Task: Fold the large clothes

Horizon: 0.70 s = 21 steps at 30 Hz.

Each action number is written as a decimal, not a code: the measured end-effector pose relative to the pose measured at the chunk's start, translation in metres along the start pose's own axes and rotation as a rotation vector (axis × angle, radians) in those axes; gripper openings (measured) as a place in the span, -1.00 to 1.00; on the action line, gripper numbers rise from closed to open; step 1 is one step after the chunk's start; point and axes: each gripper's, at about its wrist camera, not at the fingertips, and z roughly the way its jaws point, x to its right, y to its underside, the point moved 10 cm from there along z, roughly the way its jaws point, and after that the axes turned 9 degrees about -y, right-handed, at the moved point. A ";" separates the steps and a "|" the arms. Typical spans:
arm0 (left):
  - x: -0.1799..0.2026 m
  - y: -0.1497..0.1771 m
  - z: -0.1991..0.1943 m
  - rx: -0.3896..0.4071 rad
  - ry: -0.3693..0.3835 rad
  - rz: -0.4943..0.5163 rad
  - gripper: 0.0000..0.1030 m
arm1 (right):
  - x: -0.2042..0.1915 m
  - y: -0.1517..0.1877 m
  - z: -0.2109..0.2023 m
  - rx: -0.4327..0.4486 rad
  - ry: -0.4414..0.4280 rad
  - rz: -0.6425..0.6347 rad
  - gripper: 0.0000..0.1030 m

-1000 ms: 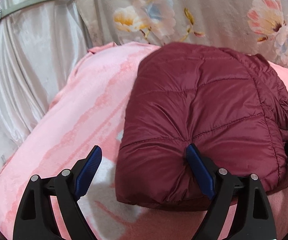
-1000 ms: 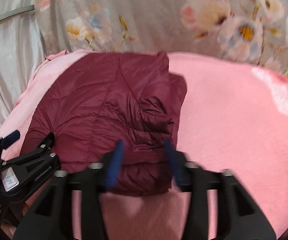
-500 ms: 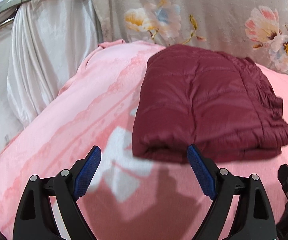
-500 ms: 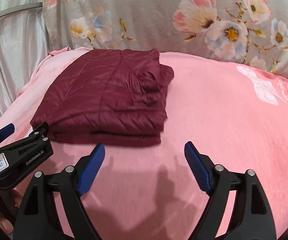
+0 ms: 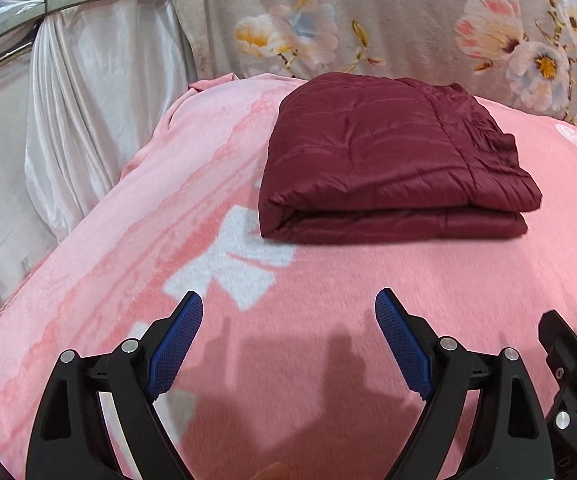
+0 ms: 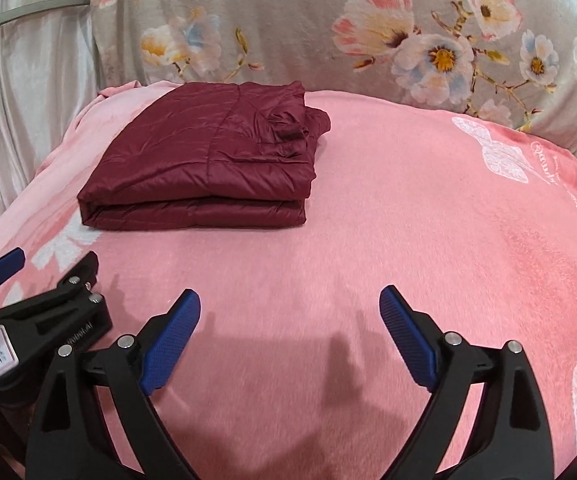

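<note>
While the maroon quilted jacket is lying folded into a thick rectangular bundle on the pink fleece blanket, both grippers are hovering well short of it, over bare blanket. Seen from the left wrist, the left gripper is holding its blue-padded fingers spread wide, with nothing between them and no contact with the jacket. Seen from the right wrist, the right gripper is opening its jaws, already wide apart, and only pink blanket is showing between its blue pads; the jacket is sitting apart from it, up and to the left, near the far left part of the blanket. Part of the left gripper is showing at the lower left edge of the right wrist view, close beside the right one. Behind the blanket, a grey floral fabric is rising as a backdrop, and a pale satin curtain is hanging at the left, gathered under a thin band.
</note>
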 end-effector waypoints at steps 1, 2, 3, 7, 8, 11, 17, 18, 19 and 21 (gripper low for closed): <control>0.001 0.001 -0.002 0.001 -0.001 0.003 0.67 | 0.000 0.000 0.000 0.002 0.005 -0.004 0.73; 0.001 0.001 -0.003 0.007 -0.006 0.006 0.67 | 0.000 0.000 -0.001 0.003 0.012 -0.005 0.74; 0.002 0.001 -0.004 0.010 -0.012 0.010 0.67 | 0.001 0.000 0.000 0.001 0.024 -0.005 0.74; 0.003 0.001 -0.004 0.013 -0.016 0.011 0.67 | 0.001 0.001 0.000 0.003 0.021 0.000 0.74; 0.002 0.001 -0.004 0.014 -0.015 0.011 0.67 | 0.001 0.001 -0.001 0.003 0.022 -0.001 0.75; 0.001 0.001 -0.004 0.015 -0.015 0.010 0.67 | 0.001 0.002 -0.001 -0.003 0.025 -0.001 0.75; 0.000 0.001 -0.004 0.018 -0.012 0.007 0.67 | 0.000 0.004 0.000 -0.010 0.019 0.000 0.75; 0.001 0.001 -0.004 0.019 -0.011 0.006 0.67 | 0.000 0.004 0.000 -0.011 0.018 0.000 0.75; 0.001 0.001 -0.004 0.019 -0.012 0.004 0.67 | 0.000 0.004 0.000 -0.011 0.018 -0.001 0.75; 0.000 0.001 -0.004 0.018 -0.011 0.004 0.67 | -0.001 0.004 0.000 -0.011 0.017 -0.001 0.75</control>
